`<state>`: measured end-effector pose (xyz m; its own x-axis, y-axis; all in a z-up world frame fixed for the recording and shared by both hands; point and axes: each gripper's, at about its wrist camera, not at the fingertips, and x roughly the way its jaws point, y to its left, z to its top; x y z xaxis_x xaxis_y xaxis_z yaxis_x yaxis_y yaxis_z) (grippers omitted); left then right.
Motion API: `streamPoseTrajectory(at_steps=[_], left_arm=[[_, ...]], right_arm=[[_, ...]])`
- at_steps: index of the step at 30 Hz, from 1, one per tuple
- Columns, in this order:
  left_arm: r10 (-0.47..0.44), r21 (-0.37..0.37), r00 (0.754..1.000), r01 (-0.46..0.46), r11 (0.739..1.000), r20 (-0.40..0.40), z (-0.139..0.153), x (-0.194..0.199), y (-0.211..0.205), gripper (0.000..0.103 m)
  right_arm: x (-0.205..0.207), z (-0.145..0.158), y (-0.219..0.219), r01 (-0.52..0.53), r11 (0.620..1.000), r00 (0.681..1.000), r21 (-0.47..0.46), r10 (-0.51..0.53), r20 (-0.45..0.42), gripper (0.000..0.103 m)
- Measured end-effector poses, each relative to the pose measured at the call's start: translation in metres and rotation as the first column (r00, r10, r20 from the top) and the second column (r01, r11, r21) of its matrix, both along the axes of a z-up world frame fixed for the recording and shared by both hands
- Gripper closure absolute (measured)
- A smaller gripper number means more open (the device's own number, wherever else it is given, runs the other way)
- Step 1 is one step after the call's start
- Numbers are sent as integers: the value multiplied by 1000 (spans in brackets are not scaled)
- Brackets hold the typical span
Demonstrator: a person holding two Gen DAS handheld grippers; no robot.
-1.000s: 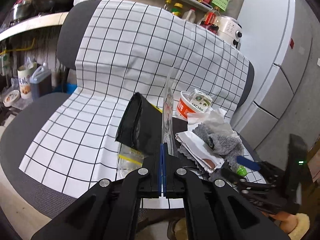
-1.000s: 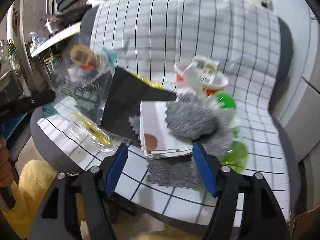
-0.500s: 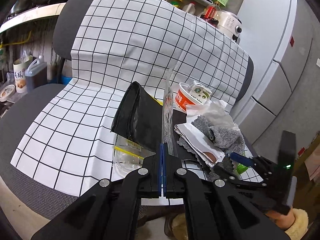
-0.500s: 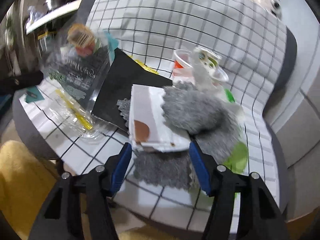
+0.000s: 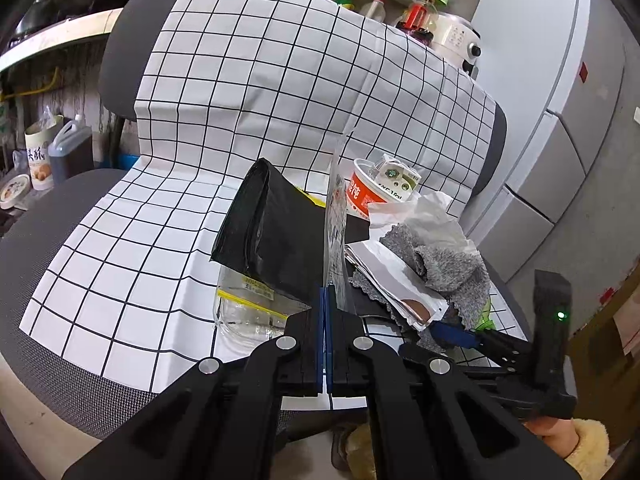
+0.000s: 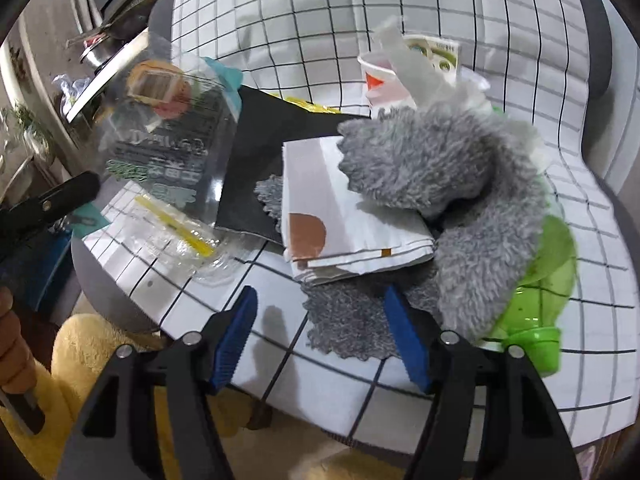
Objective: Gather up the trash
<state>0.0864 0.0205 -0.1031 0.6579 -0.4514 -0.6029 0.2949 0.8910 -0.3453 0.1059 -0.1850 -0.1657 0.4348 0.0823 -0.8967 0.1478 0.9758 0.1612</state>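
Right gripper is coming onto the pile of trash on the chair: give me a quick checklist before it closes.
1. Right gripper jaws opening, nothing pinched: ok.
2. Folded paper bag lies ahead of the fingertips, not between them: not ok.
3. Grey cloth drapes over the bag, may come along: not ok.
4. Left gripper shut on the clear plastic bag: ok.
5. Green bottle clear of the right finger: ok.

- The folded paper (image 6: 348,216) lies on the checked cloth (image 6: 440,8).
- The fuzzy rag (image 6: 452,184) lies partly on it, to its right.
- The cup (image 6: 384,80) stands behind it.
- The clear pouch (image 6: 176,232) lies to its left.
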Motion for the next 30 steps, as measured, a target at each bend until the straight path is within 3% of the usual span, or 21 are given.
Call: streamPoseTrajectory(at_steps=[3, 7, 12, 16, 18, 20, 22, 24, 27, 30], left_arm=[[1, -1, 1000, -1, 1000, -3, 0, 1, 1, 103], [2, -7, 1000, -2, 1000, -4, 0, 3, 3, 103], [-1, -7, 1000, 1, 1000, -9, -1, 3, 4, 103], [-6, -6, 1000, 6, 1000, -11, -2, 4, 3, 103], [-7, -5, 1000, 7, 1000, -11, -2, 3, 3, 103], [-8, -3, 1000, 7, 1000, -12, -2, 3, 2, 103], [-6, -2, 1000, 6, 1000, -11, -2, 3, 3, 103], [-4, 2, 1000, 4, 1000, -7, 0, 2, 2, 103], [0, 9, 1000, 0, 1000, 6, 6, -1, 1, 103], [-3, 15, 1000, 3, 1000, 30, 16, -7, -3, 103]], right_arm=[[2, 6, -5, 24, 999, 998, 30, -26, 63, 37], [8, 20, -11, 64, 995, 987, 71, -74, 145, 25], [19, 26, -23, 135, 980, 969, 146, -161, 186, 25], [22, 15, -47, 283, 914, 933, 290, -333, 137, 25], [20, 10, -53, 337, 896, 918, 288, -381, 109, 41], [20, 5, -52, 353, 909, 922, 221, -378, 82, 76], [17, 1, -50, 343, 917, 929, 205, -363, 69, 91], [14, 5, -48, 320, 925, 934, 204, -344, 94, 99], [9, 26, -35, 230, 956, 947, 183, -263, 184, 100], [2, 62, -15, 142, 983, 939, 113, -170, 299, 100]])
